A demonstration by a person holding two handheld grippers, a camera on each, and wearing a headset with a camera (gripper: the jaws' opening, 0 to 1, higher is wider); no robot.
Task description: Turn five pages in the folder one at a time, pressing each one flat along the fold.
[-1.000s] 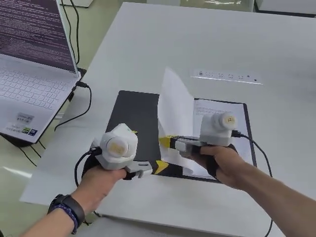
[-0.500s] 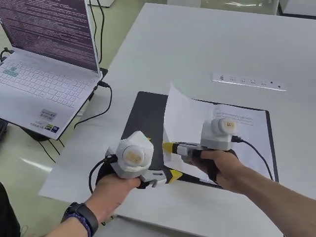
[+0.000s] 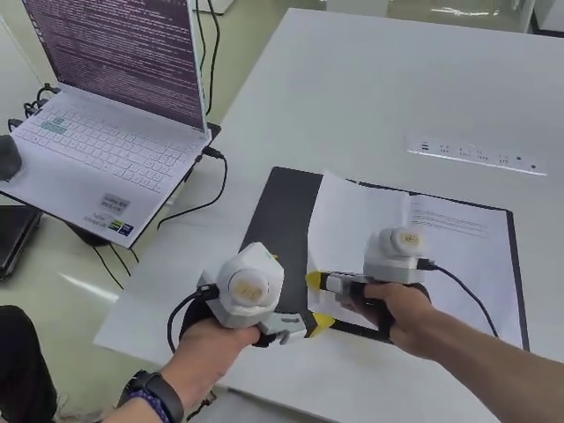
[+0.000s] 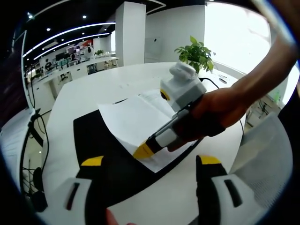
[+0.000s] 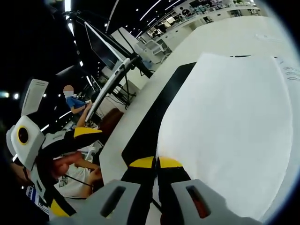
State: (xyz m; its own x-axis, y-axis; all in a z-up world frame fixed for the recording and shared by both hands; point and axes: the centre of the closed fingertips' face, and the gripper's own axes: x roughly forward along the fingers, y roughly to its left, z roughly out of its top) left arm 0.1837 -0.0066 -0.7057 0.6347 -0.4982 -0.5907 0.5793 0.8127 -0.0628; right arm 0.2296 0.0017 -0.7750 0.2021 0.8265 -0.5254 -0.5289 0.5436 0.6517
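An open laptop (image 3: 115,106), its screen lit with text, sits left of the left tool (image 3: 315,323), beside the white desk (image 3: 352,79). A black cable (image 3: 212,153) is plugged into its near side. A white power strip (image 3: 471,154) lies beyond the right tool (image 3: 313,280). A potted plant (image 4: 197,54) stands farther back.

I find the head view looking steeply down on the folder (image 3: 278,211) from near, laptop (image 3: 106,132) at ten o'clock. The left gripper view sits low and close, facing the right gripper (image 4: 142,151) at twelve. The right gripper view runs along the page (image 5: 225,122). All three share the folder.
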